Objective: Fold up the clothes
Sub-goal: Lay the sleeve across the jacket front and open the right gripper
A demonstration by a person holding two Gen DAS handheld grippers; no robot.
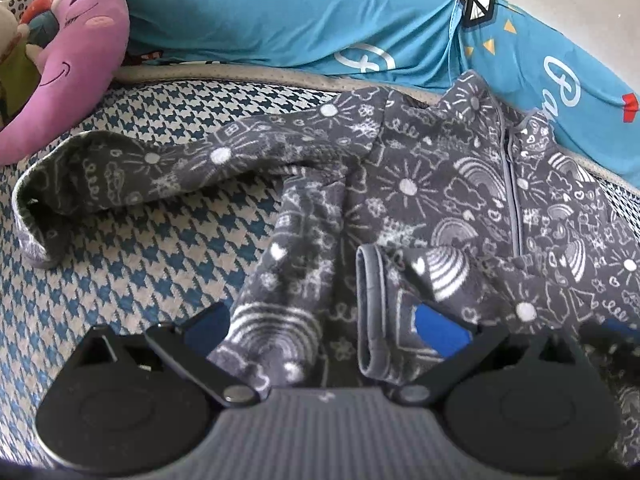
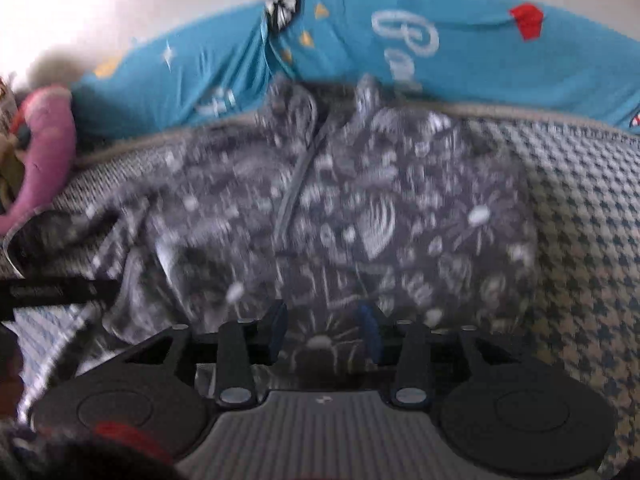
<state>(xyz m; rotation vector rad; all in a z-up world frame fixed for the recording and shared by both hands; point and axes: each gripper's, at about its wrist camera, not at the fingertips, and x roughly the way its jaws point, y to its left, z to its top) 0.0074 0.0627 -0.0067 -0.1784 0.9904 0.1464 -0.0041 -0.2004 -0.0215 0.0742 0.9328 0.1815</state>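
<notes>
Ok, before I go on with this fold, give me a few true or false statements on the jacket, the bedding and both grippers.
1. The grey patterned jacket lies zip side up on the houndstooth cover. True.
2. The left gripper is shut with nothing between its fingers. False: its fingers stand wide apart, with jacket fabric and a grey cuff between them.
3. One sleeve stretches out sideways across the cover. True.
4. The pillow behind the jacket is plain white. False: the pillow is blue with white stars and lettering.
5. A pink plush toy sits in the far left corner. True.
6. The right gripper hovers over bare cover. False: jacket fabric lies between its fingers.
</notes>
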